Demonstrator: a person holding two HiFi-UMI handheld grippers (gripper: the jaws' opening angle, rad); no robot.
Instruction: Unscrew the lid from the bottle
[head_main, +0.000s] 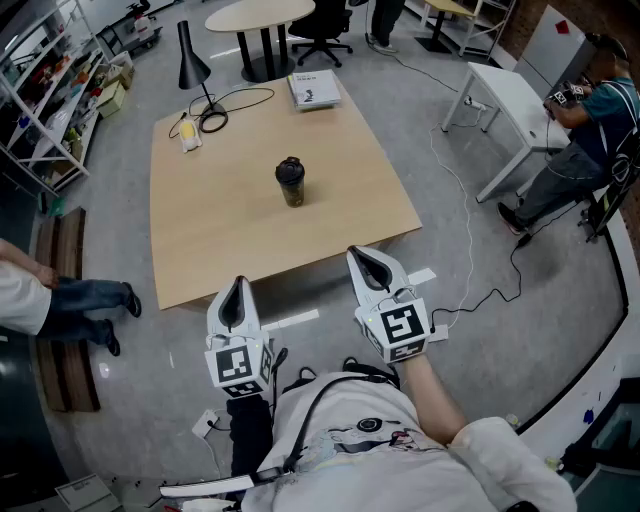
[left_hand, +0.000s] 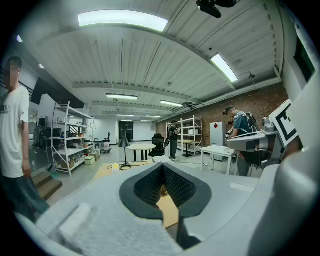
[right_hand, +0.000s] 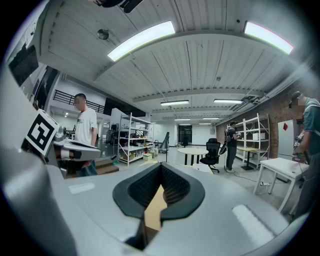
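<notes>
Pale wood covers the worktop (head_main: 200, 240) in the middle of a grey-floored workshop, and the bottle (head_main: 291, 183) stands upright near its centre with the dark lid (head_main: 290, 166) on. It is well apart from the black lamp (head_main: 190, 55), the coiled cable (head_main: 213, 121) and the book (head_main: 314, 88) along the far edge. The left claw (head_main: 237, 290) and the right claw (head_main: 366, 258) hang side by side over the floor, short of the worktop's near edge and well clear of the bottle, both clenched tight with nothing between their jaws.
</notes>
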